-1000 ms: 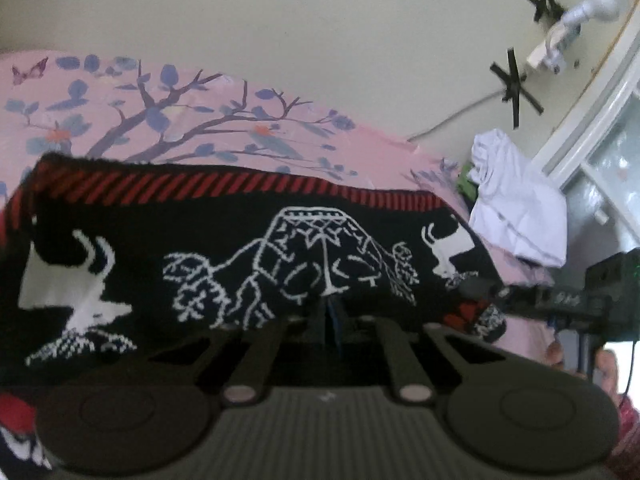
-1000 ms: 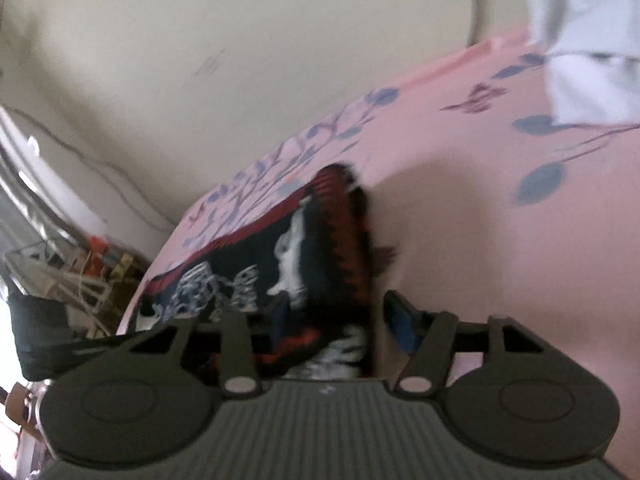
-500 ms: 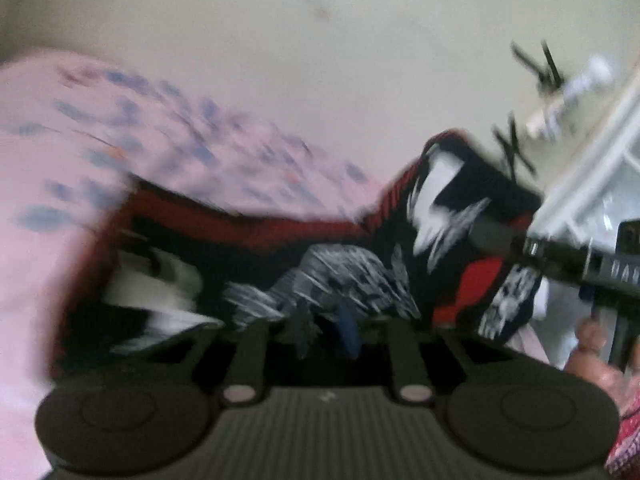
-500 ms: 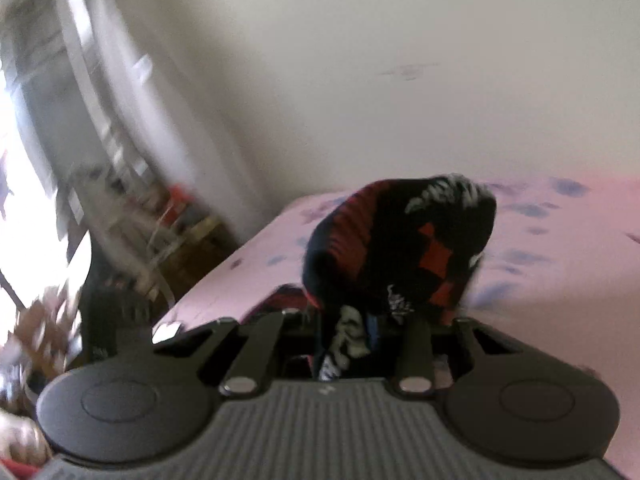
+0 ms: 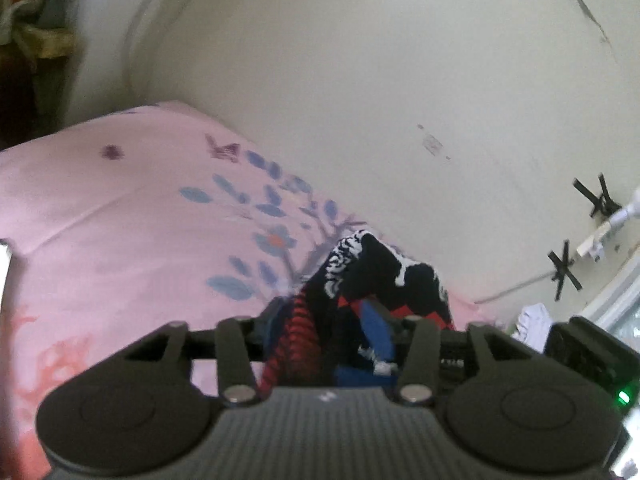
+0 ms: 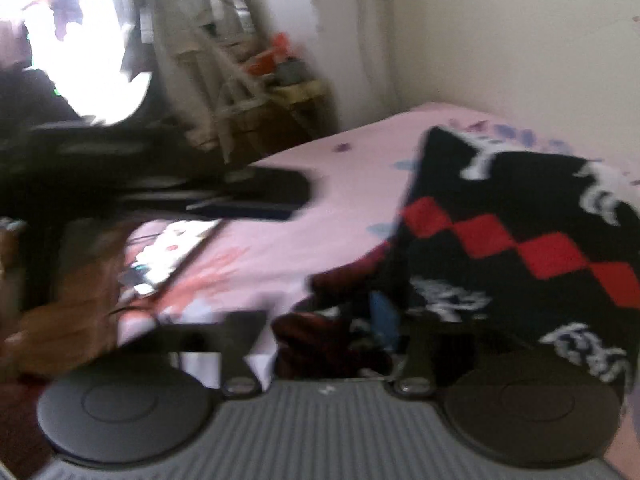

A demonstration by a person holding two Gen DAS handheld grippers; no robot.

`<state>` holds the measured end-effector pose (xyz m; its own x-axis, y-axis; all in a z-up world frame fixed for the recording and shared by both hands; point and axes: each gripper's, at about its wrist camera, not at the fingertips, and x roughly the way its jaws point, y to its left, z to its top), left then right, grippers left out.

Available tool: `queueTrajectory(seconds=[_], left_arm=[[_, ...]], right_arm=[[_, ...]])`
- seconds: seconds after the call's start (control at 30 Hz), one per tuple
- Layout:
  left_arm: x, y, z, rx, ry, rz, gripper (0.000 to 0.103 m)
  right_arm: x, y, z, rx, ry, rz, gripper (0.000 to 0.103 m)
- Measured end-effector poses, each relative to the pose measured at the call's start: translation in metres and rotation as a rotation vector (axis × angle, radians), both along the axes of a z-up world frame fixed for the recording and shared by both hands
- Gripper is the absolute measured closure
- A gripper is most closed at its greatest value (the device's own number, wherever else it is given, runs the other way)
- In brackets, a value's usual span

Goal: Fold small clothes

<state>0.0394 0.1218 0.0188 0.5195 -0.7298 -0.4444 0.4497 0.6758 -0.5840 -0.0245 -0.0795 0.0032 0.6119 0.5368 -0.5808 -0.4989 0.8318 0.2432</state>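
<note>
A black knit garment [image 5: 384,276] with red diamonds and white figures lies bunched on the pink bed sheet [image 5: 120,220]. One edge of it runs down between the jaws of my left gripper [image 5: 326,320]. Those jaws are opening, and the blue pad [image 5: 376,328] stands clear of the cloth's striped hem. In the blurred right wrist view the garment [image 6: 520,220] is folded over on the right. A dark red fold of it sits between the opening jaws of my right gripper [image 6: 320,320]. The left gripper's dark body [image 6: 260,192] crosses the left side there.
A white cloth [image 5: 532,320] lies at the bed's far right by the wall. A bright flat object [image 6: 172,252] rests on the sheet at the left. A hand [image 6: 60,320] shows at the lower left. Cluttered shelves [image 6: 280,72] stand beyond the bed's end.
The garment lay spread flat with both grippers on its near edge. Both swung it up and across to the left, folding it over, and their jaws have since parted.
</note>
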Motion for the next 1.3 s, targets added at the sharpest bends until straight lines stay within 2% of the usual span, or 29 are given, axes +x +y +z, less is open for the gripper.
queueTrajectory(seconds=[0.07,0.17,0.27,0.33,0.37,0.43,0.47,0.6,0.67,0.7,0.73,0.77,0.8,0.87,1.0,1.07,1.17,1.2,1.3], left_arm=[[0.003,-0.017,0.003,0.001,-0.015,-0.041,0.051],[0.006,-0.043,0.005,0.042,-0.017,-0.077,0.051],[0.005,-0.056,0.006,0.082,-0.037,-0.087,0.051],[0.008,-0.061,0.007,0.112,-0.039,-0.070,0.051],[0.009,-0.062,0.006,0.123,-0.037,-0.063,0.051],[0.012,-0.066,0.006,0.144,-0.038,-0.054,0.051],[0.013,-0.068,0.005,0.157,-0.039,-0.049,0.051],[0.014,-0.077,-0.005,0.256,-0.046,-0.024,0.051],[0.019,-0.080,-0.018,0.315,-0.030,-0.002,0.050],[0.022,-0.079,-0.024,0.323,-0.021,0.001,0.051],[0.024,-0.075,-0.030,0.319,-0.017,0.014,0.050],[0.027,-0.068,-0.033,0.296,-0.001,0.021,0.044],[0.032,-0.062,-0.037,0.270,0.032,0.022,0.037],[0.039,-0.056,-0.046,0.218,0.080,0.025,0.030],[0.038,-0.057,-0.045,0.222,0.075,0.033,0.028],[0.037,-0.056,-0.043,0.225,0.087,0.035,0.026],[0.028,-0.056,-0.033,0.228,0.067,0.024,0.025],[0.025,-0.055,-0.029,0.230,0.053,0.019,0.021],[0.015,-0.053,-0.019,0.223,0.018,0.004,0.005]], right_arm=[[-0.020,-0.007,0.007,-0.015,-0.043,0.036,0.036],[-0.052,-0.033,0.021,0.036,-0.101,0.042,0.037],[-0.071,-0.064,0.040,0.084,-0.204,-0.050,0.039],[-0.068,-0.085,0.050,0.089,-0.237,-0.150,0.041],[-0.062,-0.095,0.054,0.091,-0.234,-0.198,0.042],[-0.042,-0.110,0.053,0.091,-0.209,-0.270,0.054],[-0.031,-0.114,0.050,0.085,-0.195,-0.295,0.055],[0.028,-0.112,0.011,0.083,-0.022,-0.316,0.054],[0.045,-0.094,-0.003,0.049,-0.018,-0.274,0.054],[0.050,-0.078,-0.006,-0.016,-0.036,-0.263,0.051],[0.054,-0.061,-0.010,-0.102,-0.060,-0.258,0.053],[0.056,-0.054,-0.013,-0.137,-0.072,-0.251,0.053],[0.059,-0.053,-0.014,-0.143,-0.074,-0.244,0.053],[0.059,-0.056,-0.014,-0.148,-0.075,-0.234,0.053],[0.055,-0.052,-0.015,-0.178,-0.115,-0.247,0.053],[0.044,-0.052,-0.015,-0.193,-0.170,-0.245,0.051],[0.015,-0.057,-0.008,-0.168,-0.258,-0.257,0.035],[0.004,-0.061,-0.004,-0.136,-0.277,-0.262,0.026],[-0.034,-0.079,0.009,-0.044,-0.326,-0.320,0.022]])
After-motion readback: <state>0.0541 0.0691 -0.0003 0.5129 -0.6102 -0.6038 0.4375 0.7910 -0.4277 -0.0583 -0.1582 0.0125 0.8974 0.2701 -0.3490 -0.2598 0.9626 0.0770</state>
